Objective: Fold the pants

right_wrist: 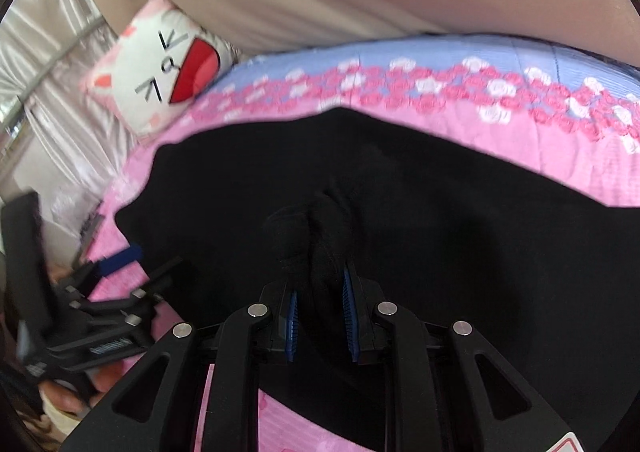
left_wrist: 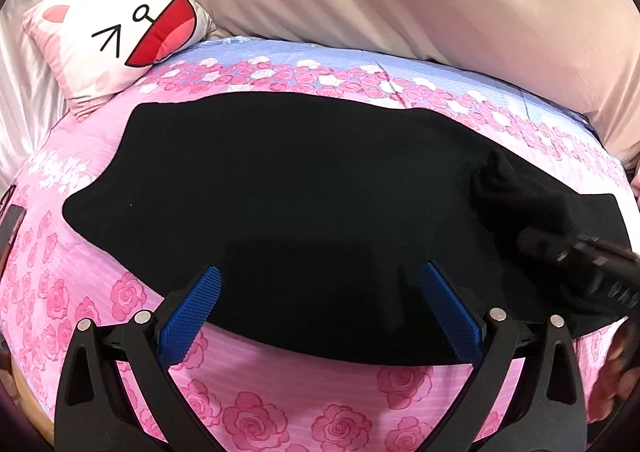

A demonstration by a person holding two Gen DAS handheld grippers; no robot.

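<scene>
No legible text, seemingly

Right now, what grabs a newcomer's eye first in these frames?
The black pants spread across the middle of the pink rose bedspread. Then the right gripper, shut on a bunched fold of that fabric, while the left gripper is open at the near edge. Far left, a cat-face pillow.

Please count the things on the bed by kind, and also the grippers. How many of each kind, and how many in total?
Black pants: 1
Cat-face pillow: 1
Grippers: 2, the left gripper open above the pants, the right gripper shut on a bunch of the pants
Total: 4
</scene>
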